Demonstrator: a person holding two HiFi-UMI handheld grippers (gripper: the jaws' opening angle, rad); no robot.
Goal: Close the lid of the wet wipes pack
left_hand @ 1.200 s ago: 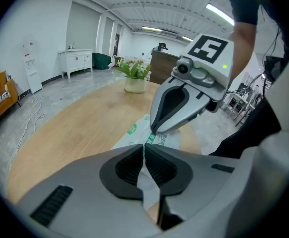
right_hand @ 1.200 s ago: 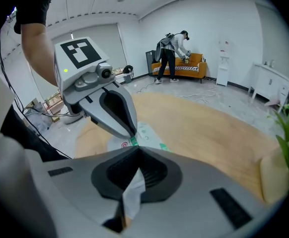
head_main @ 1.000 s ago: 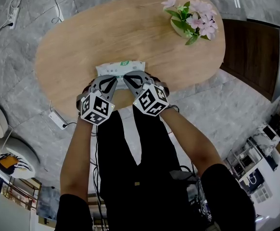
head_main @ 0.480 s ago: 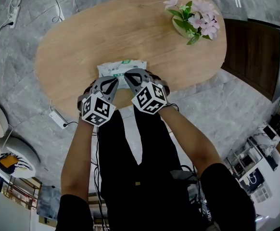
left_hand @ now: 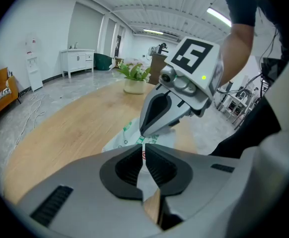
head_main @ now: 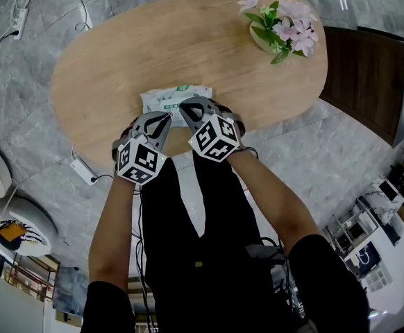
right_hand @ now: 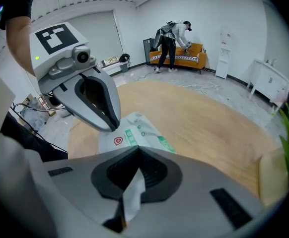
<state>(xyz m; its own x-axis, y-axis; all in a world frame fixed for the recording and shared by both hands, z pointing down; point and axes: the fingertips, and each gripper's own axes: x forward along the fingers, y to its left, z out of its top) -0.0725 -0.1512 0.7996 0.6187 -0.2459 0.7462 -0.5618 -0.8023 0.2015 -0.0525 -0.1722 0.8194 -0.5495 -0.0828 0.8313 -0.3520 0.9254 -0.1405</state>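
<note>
The wet wipes pack [head_main: 171,96], white with green print, lies flat near the front edge of the oval wooden table [head_main: 119,54]. Both grippers hover at its near end, tips close together. In the head view my left gripper [head_main: 165,117] points at the pack's near edge, and my right gripper [head_main: 187,107] rests over its near right part. The left gripper view shows the pack [left_hand: 125,135] just past my shut left gripper [left_hand: 143,150]. The right gripper view shows the pack [right_hand: 137,129] ahead of my shut right gripper [right_hand: 137,150]. The pack's lid is hidden under the grippers.
A pot of pink flowers [head_main: 280,28] stands at the table's far right. A dark wooden cabinet [head_main: 363,75] is to the right of the table. A power strip [head_main: 84,173] lies on the floor at the left. A person [right_hand: 172,39] bends by an orange sofa far off.
Both grippers have crept a little farther over the pack's near end; the right one more so. The pack itself has barely shifted.
</note>
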